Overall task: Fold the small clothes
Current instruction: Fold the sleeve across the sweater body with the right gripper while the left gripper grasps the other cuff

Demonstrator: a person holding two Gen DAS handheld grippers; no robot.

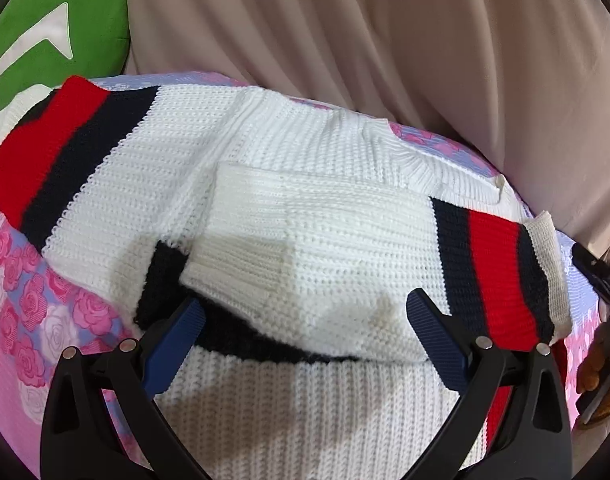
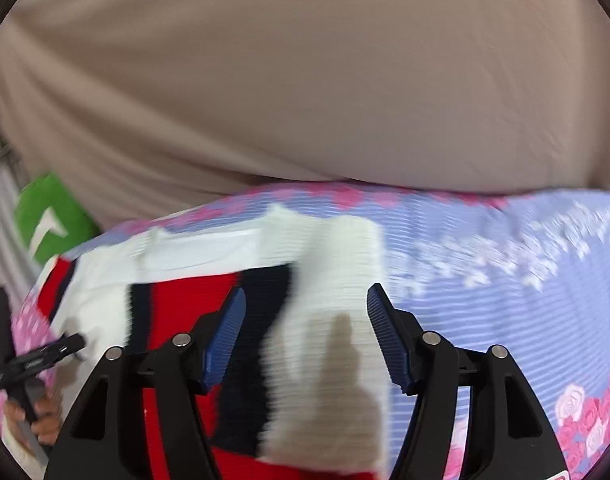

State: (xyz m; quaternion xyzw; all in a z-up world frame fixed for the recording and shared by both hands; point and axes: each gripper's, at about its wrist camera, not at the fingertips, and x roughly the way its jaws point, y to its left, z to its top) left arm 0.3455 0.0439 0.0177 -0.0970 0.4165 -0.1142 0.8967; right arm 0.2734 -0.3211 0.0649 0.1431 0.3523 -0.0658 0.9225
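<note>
While sweater (image 1: 305, 216) lies folded on bed (image 1: 29, 312), left gripper (image 1: 305, 320) and right gripper (image 2: 305, 336) gape wide, holding nothing.

A floral bedsheet (image 1: 21, 304), pink roses on lilac with a pale blue striped part, spreads beneath and to both sides of the grippers. Beyond it, straight ahead of both, hangs a wrinkled beige cloth (image 1: 385, 48) that fills the upper view. A green cushion (image 1: 69, 20) with a white arrow mark sits far ahead and to the left, against the beige cloth.
</note>
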